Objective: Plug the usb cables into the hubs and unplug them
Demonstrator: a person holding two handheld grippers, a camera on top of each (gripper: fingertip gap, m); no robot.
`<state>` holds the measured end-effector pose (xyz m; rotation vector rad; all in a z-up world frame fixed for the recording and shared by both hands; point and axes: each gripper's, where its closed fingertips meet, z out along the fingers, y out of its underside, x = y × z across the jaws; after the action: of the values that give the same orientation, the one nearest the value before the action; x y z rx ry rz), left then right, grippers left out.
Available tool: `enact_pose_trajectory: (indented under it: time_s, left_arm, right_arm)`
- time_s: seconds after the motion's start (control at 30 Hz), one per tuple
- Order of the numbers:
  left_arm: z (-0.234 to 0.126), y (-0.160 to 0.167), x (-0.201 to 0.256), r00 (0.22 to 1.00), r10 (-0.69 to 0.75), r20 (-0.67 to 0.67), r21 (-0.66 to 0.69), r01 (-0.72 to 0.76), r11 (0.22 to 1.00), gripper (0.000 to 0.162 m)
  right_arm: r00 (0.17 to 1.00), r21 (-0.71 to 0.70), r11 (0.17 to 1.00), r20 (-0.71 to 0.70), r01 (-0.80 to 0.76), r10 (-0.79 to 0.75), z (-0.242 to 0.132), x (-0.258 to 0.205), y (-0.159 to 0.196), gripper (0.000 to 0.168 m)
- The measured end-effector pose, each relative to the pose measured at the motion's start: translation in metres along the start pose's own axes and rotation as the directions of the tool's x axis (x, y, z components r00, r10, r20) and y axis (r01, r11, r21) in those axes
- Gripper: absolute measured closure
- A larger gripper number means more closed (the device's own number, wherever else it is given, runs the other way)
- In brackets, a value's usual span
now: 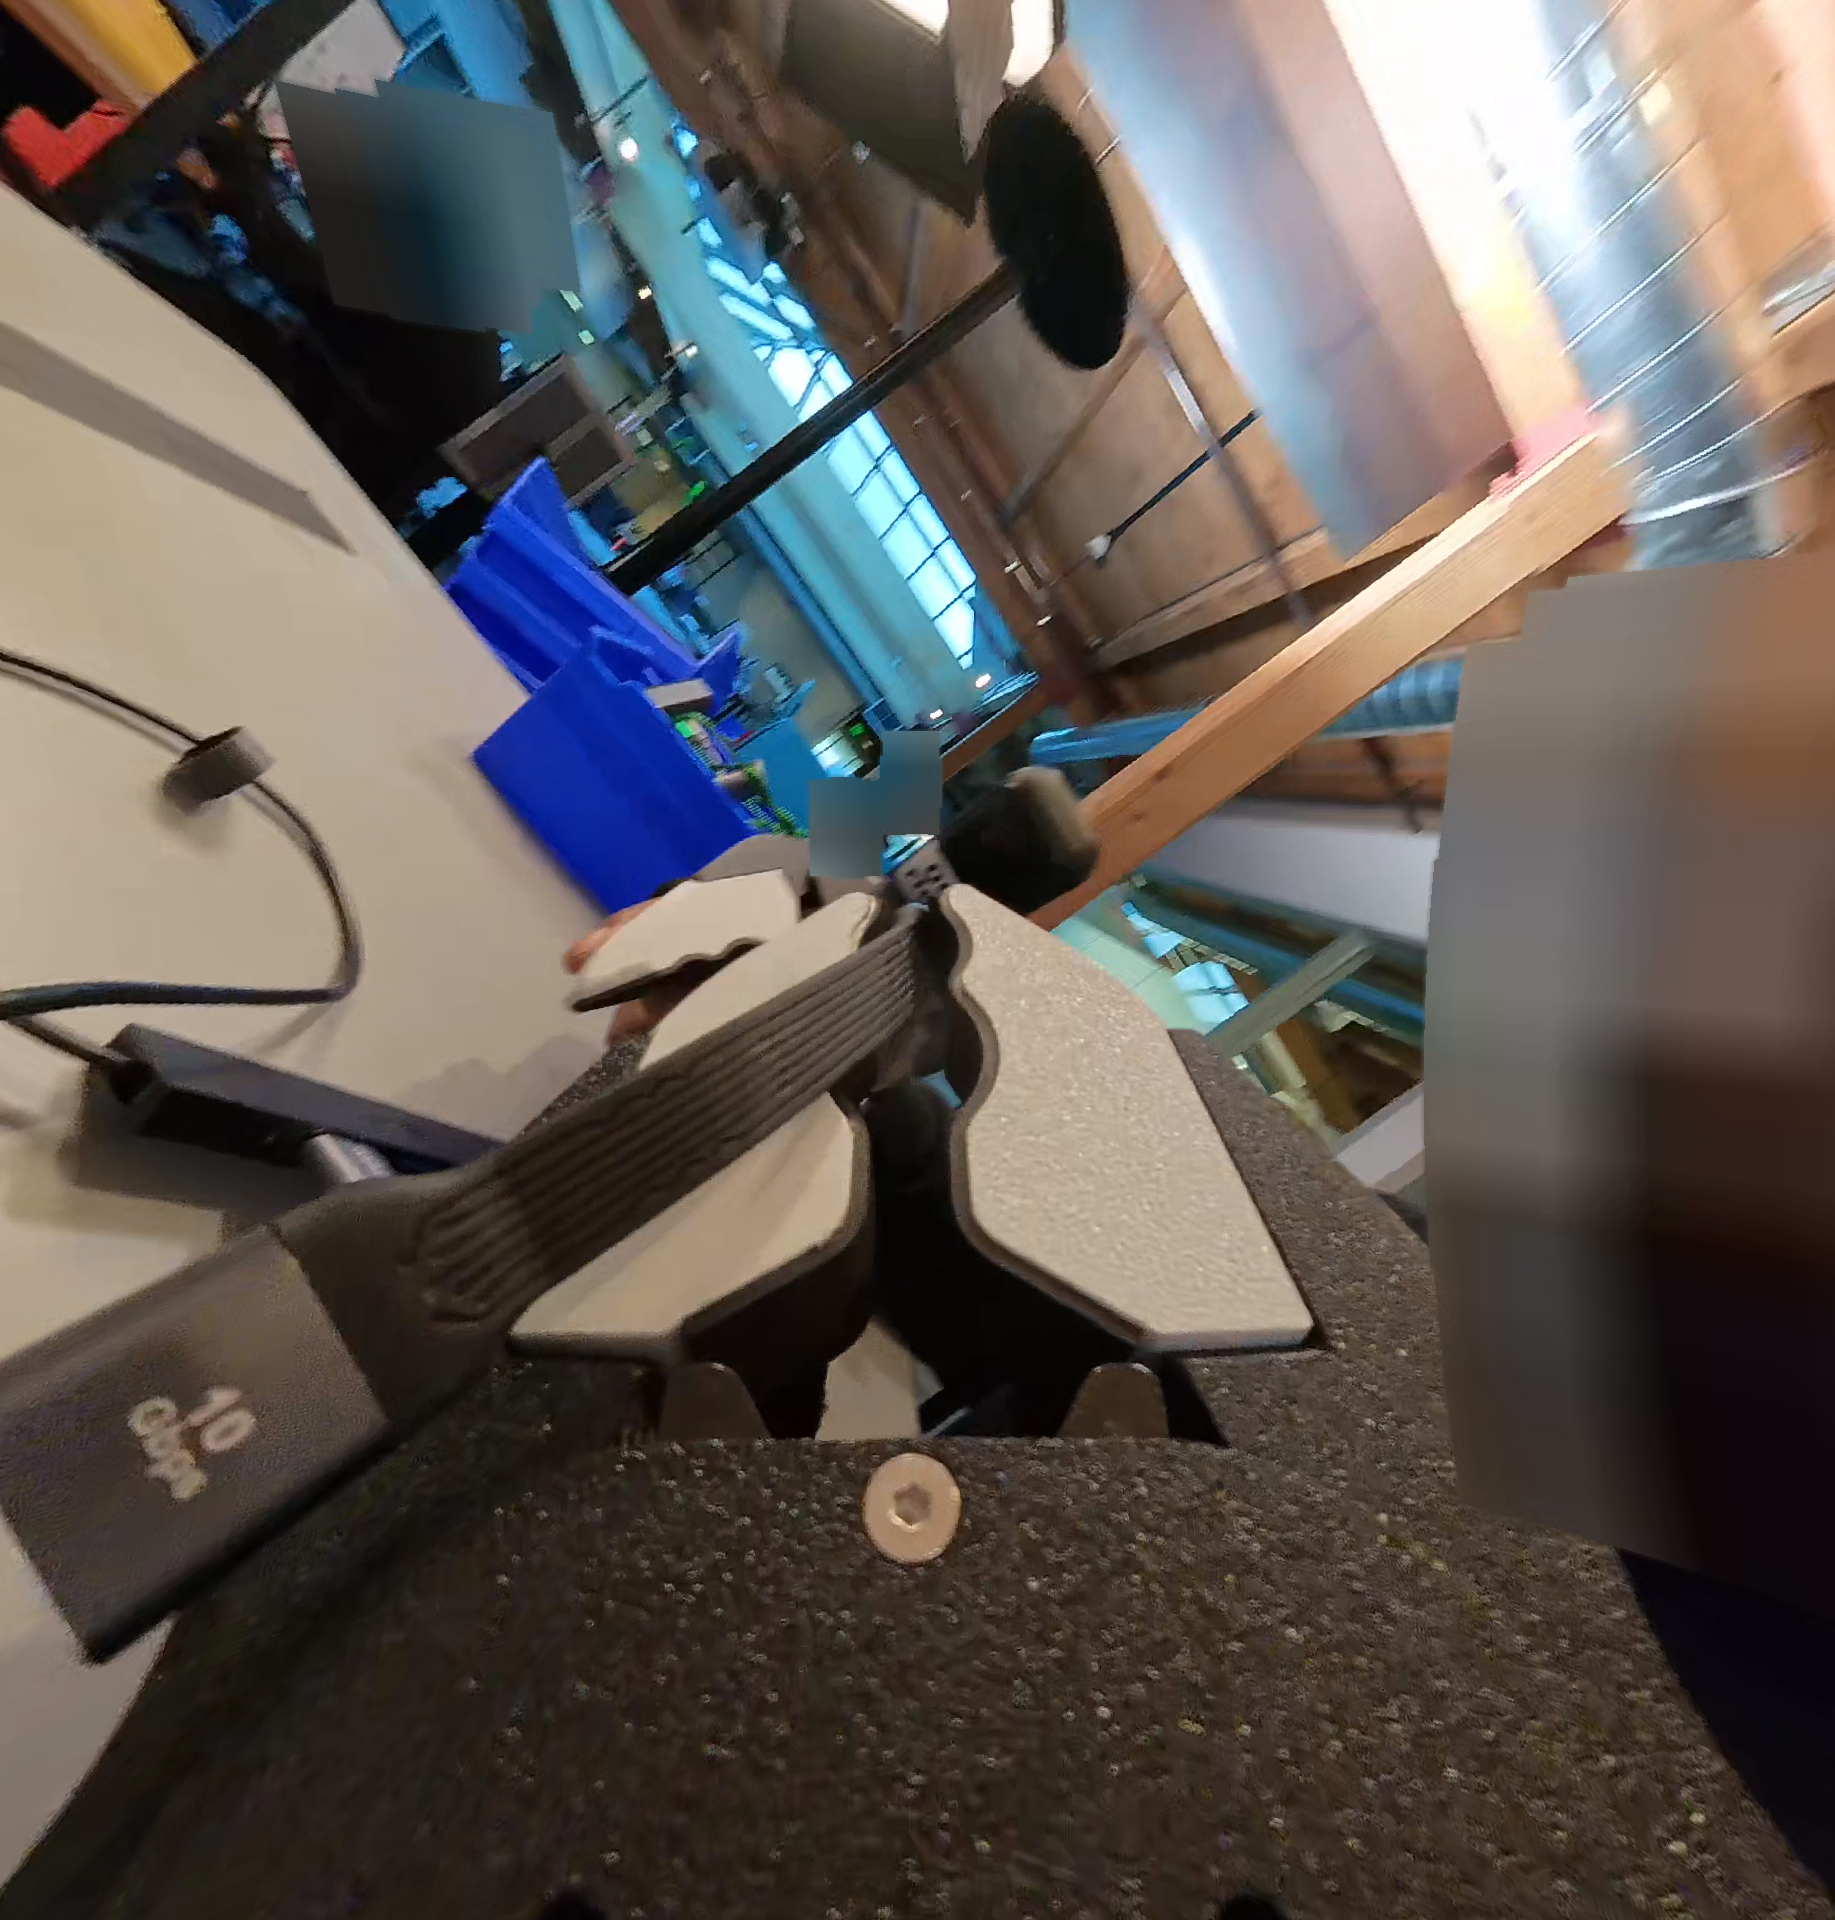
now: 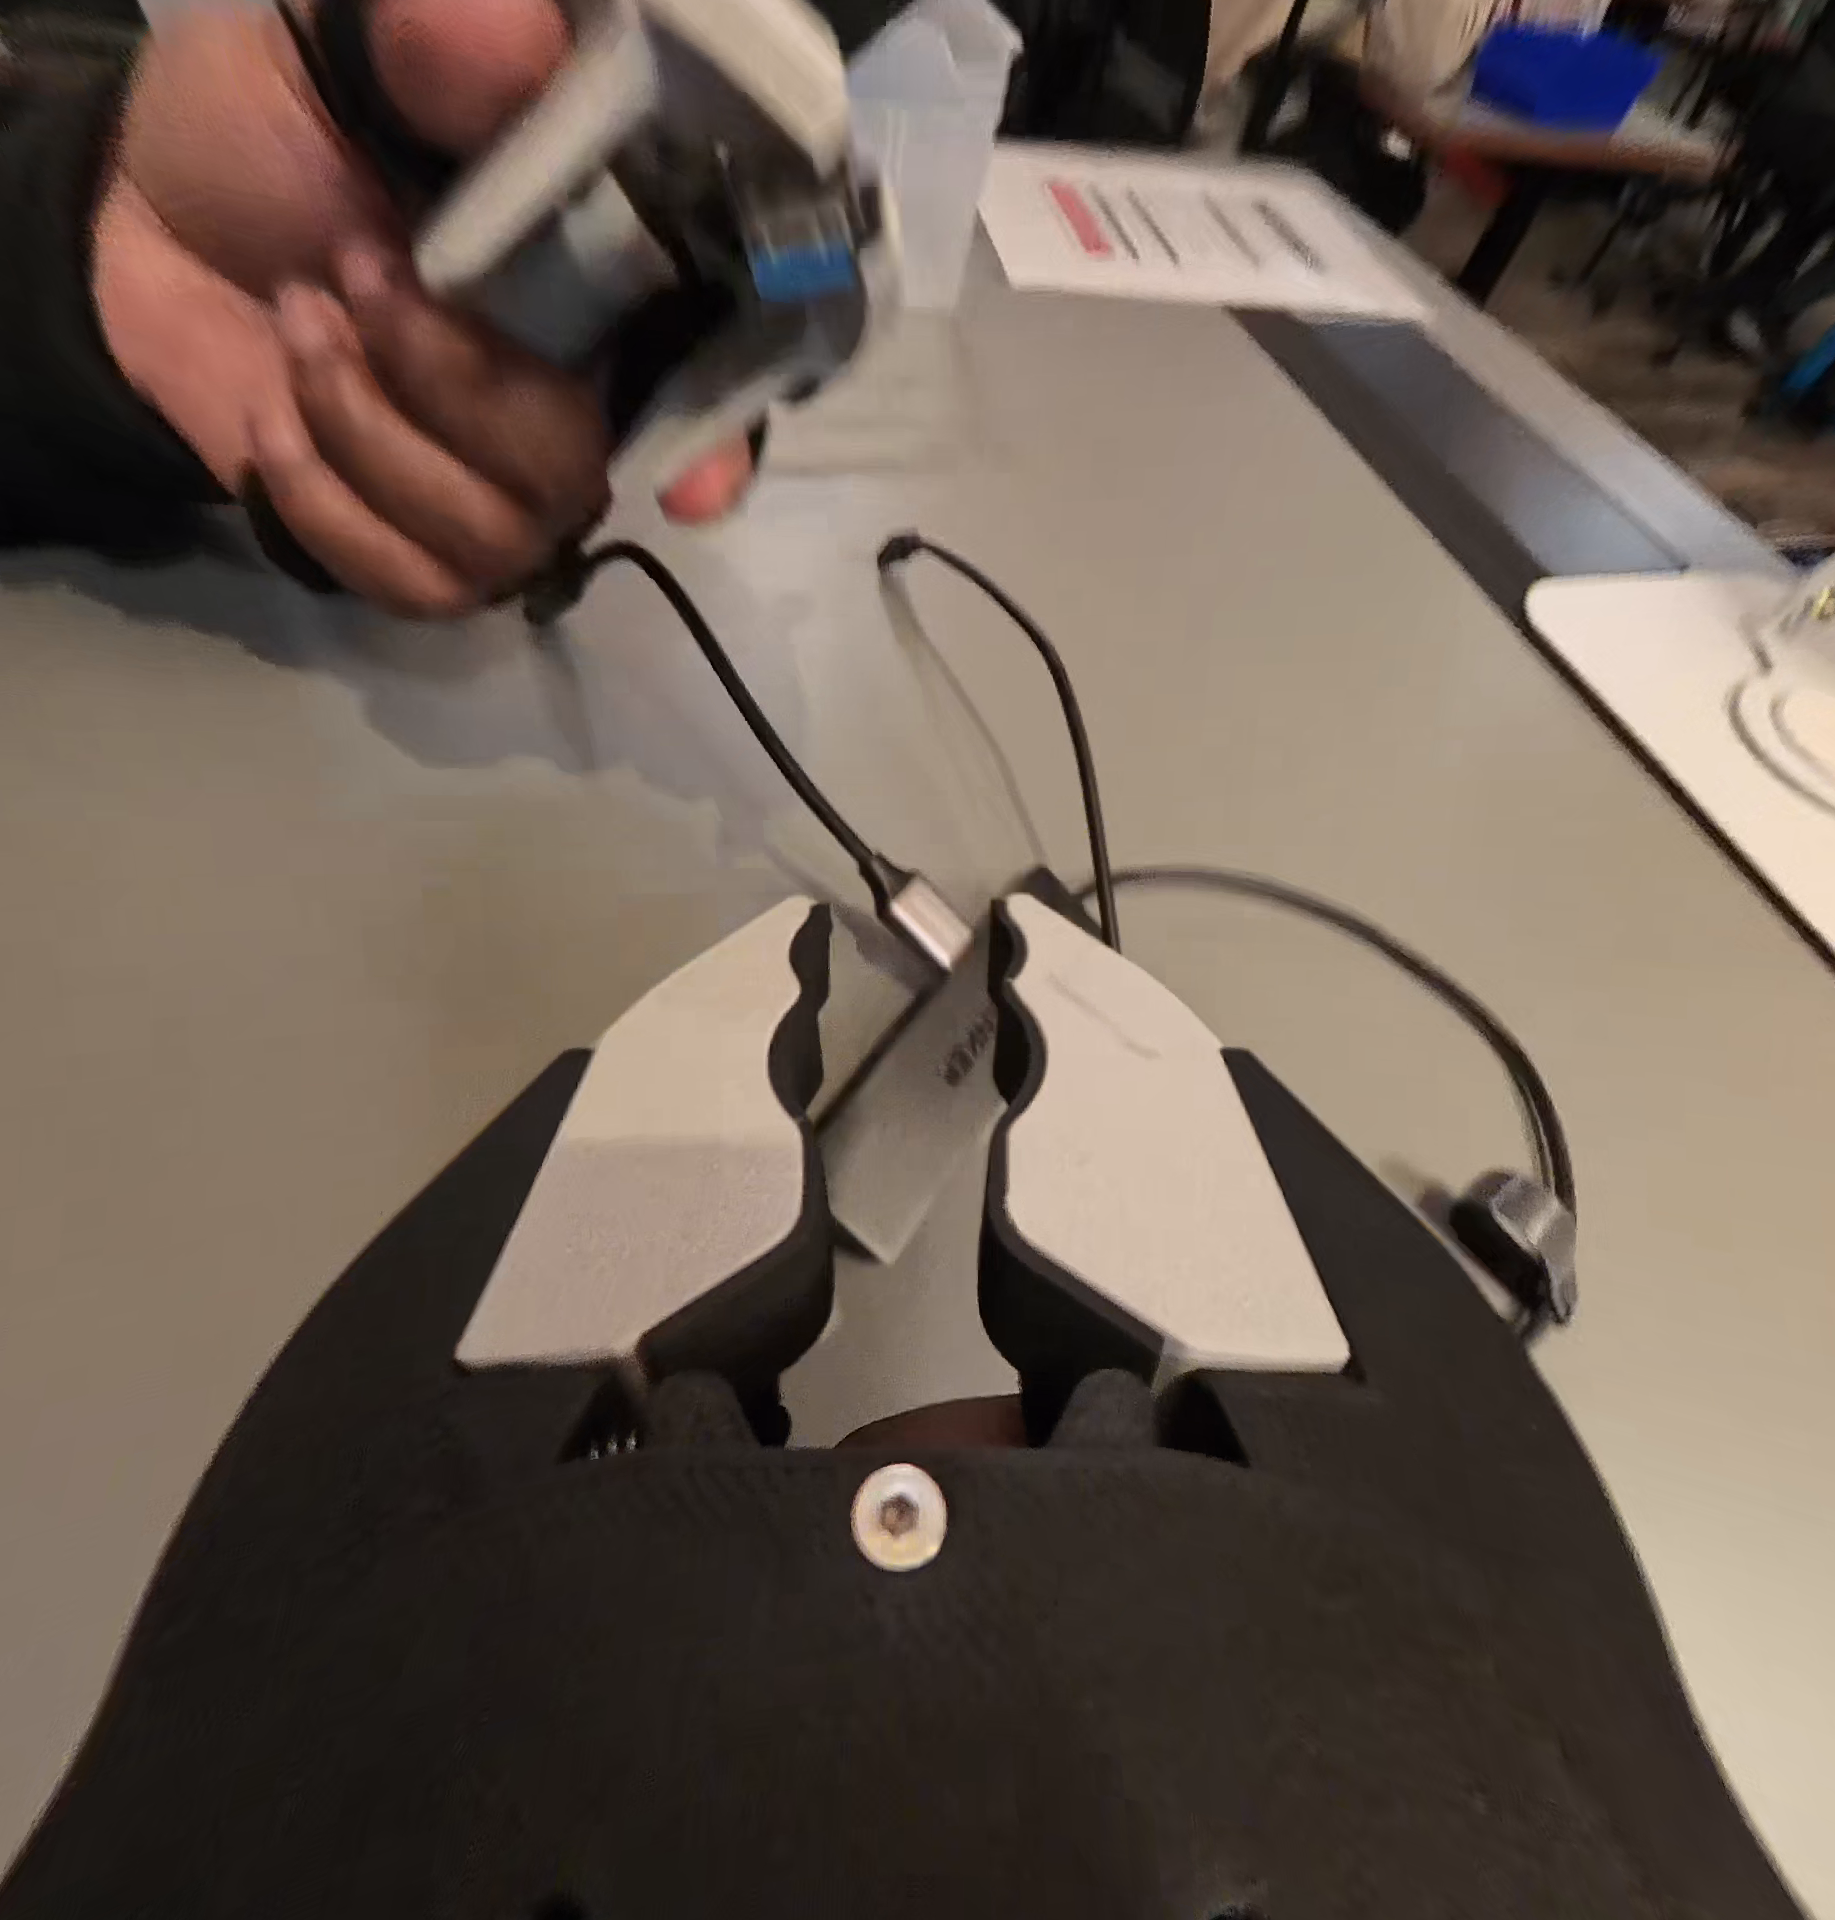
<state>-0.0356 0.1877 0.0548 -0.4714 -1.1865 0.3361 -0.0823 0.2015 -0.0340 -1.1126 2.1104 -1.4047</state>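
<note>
Grey counter point(image 2: 1256, 644) carries blue bins point(image 1: 601, 769) at its far edge, contents unclear. Left tool point(image 1: 918, 914) is clamped on a black ribbed USB plug point(image 1: 684, 1132). Right tool point(image 2: 908, 920) straddles a silver hub point(image 2: 918, 1101), fingers apart; a cable point(image 2: 778, 748) is plugged into it.

Overhead light is blowing out the upper right of the left wrist view. Motion blur is smearing the hand point(image 2: 300, 312). Wide-angle distortion is bending edges; soft shadows are falling on the table point(image 2: 373, 935).
</note>
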Motion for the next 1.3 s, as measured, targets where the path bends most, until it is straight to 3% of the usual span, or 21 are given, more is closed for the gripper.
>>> enact_pose_trajectory:
  time_s: [0.2,0.33,0.47,0.6,0.87,1.0,1.23,1.3]
  left_arm:
    - [-0.005,-0.012,0.013,0.997,-0.036,-0.075,0.058,0.041,0.997,0.154]
    - [-0.003,-0.005,0.006,1.0,0.017,-0.003,0.025,-0.017,1.0,0.155]
    - [0.001,0.012,-0.009,0.979,0.14,0.148,-0.1,-0.126,0.987,0.156]
    - [0.003,0.033,-0.026,0.916,0.283,0.284,-0.258,-0.211,0.943,0.155]
    - [0.004,0.055,-0.04,0.835,0.428,0.347,-0.399,-0.282,0.873,0.155]
    - [-0.002,0.061,-0.049,0.806,0.433,0.404,-0.386,-0.279,0.879,0.155]
    - [-0.027,0.088,-0.061,0.779,0.282,0.561,-0.211,-0.195,0.958,0.155]
    - [-0.034,0.08,-0.06,0.765,0.246,0.595,-0.145,-0.199,0.969,0.155]
  right_arm:
    - [0.997,-0.149,0.986,0.024,0.077,-0.074,-0.01,0.004,0.038,0.129]
    - [0.995,-0.231,0.972,0.084,-0.039,0.06,-0.01,-0.002,0.057,0.124]
    - [0.977,-0.307,0.941,0.113,-0.141,0.183,-0.009,-0.012,0.062,0.121]
    - [0.974,-0.41,0.893,0.048,-0.184,0.223,-0.005,-0.016,0.074,0.117]
    - [0.956,-0.437,0.852,-0.182,-0.289,0.231,0.01,-0.006,0.073,0.13]
    - [0.924,-0.399,0.837,-0.23,-0.375,0.304,0.015,-0.009,0.069,0.13]
    - [0.855,-0.26,0.826,-0.299,-0.5,0.424,0.024,-0.024,0.054,0.131]
    - [0.841,-0.22,0.823,-0.292,-0.523,0.456,0.028,-0.032,0.048,0.131]
